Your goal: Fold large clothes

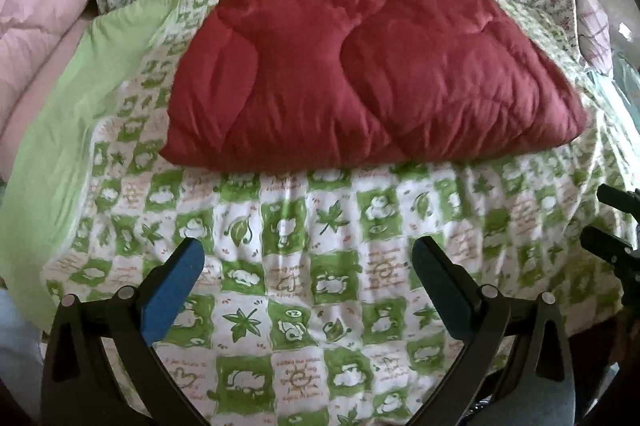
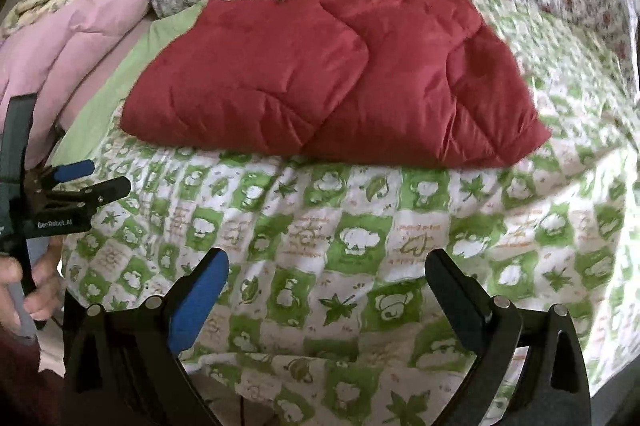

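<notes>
Lying folded into compact padded bundle, red quilted garment point(image 1: 372, 73) rests on green-patterned bedspread point(image 1: 320, 266) mid-bed. Left hand-held gripper point(image 1: 308, 266) spread, empty, well short of it; right hand-held gripper point(image 2: 326, 278) likewise. Folding looks essentially finished; perhaps tidying left.

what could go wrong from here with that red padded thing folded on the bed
1. The red padded garment is puffy and loosely folded; with both grippers open and off it, the top flap may spring back open.
2. It lies on a wrinkled green patterned sheet, so jaws closing at its near edge might pinch sheet along with it.
3. The left gripper and right gripper are close side by side and might bump when reaching in.
</notes>
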Demonstrator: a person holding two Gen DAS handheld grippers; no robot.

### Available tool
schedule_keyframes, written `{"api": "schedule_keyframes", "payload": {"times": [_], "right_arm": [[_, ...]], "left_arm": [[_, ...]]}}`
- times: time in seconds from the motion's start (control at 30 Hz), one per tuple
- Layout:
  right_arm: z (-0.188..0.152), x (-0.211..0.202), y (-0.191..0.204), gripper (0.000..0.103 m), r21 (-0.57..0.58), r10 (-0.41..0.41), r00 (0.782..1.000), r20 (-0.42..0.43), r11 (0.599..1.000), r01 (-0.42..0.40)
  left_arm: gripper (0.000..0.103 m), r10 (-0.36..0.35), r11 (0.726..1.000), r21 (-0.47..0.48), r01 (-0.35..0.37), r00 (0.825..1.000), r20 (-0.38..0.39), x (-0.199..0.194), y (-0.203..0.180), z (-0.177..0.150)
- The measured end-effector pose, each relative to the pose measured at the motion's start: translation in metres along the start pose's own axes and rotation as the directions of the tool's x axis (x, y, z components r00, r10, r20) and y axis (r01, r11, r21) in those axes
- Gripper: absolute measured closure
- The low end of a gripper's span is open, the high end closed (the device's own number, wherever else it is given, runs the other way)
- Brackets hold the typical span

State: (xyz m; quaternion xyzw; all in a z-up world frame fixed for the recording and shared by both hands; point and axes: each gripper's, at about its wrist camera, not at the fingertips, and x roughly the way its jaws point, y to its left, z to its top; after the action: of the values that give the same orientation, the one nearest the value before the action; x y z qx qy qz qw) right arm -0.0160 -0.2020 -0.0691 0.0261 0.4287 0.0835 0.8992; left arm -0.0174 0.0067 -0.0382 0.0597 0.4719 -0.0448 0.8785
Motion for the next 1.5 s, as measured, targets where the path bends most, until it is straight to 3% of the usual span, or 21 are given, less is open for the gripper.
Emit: {"api": "schedule_keyframes", "payload": {"times": [0.23, 0.67, 1.17, 1.5], "right_arm": [[0.025, -0.036, 0.011, 0.001, -0.040, -0.028, 0.994, 0.107, 0.999, 0.032], [0.043, 0.008, 0.013, 0.001, -0.045, -0.034, 0.999, -0.001, 0.998, 0.034], [0.091, 0.017, 0.012, 0.001, -0.053, -0.059, 0.998, 0.003, 0.997, 0.059], [0.101, 0.027, 0.002, 0.001, -0.030, -0.062, 0.998, -0.019, 0.998, 0.062]], "left_arm": [[0.000, 0.050, 0.999, 0.000, -0.050, 0.997, 0.055, -0.029, -0.004, 0.023], [0.000, 0.074, 0.997, 0.018, -0.075, 0.997, 0.038, -0.005, -0.011, 0.045], [0.000, 0.070, 0.997, 0.021, -0.071, 0.997, 0.044, 0.002, -0.009, 0.075], [0.000, 0.055, 0.998, 0.025, -0.056, 0.998, 0.024, 0.011, -0.012, 0.084]]}}
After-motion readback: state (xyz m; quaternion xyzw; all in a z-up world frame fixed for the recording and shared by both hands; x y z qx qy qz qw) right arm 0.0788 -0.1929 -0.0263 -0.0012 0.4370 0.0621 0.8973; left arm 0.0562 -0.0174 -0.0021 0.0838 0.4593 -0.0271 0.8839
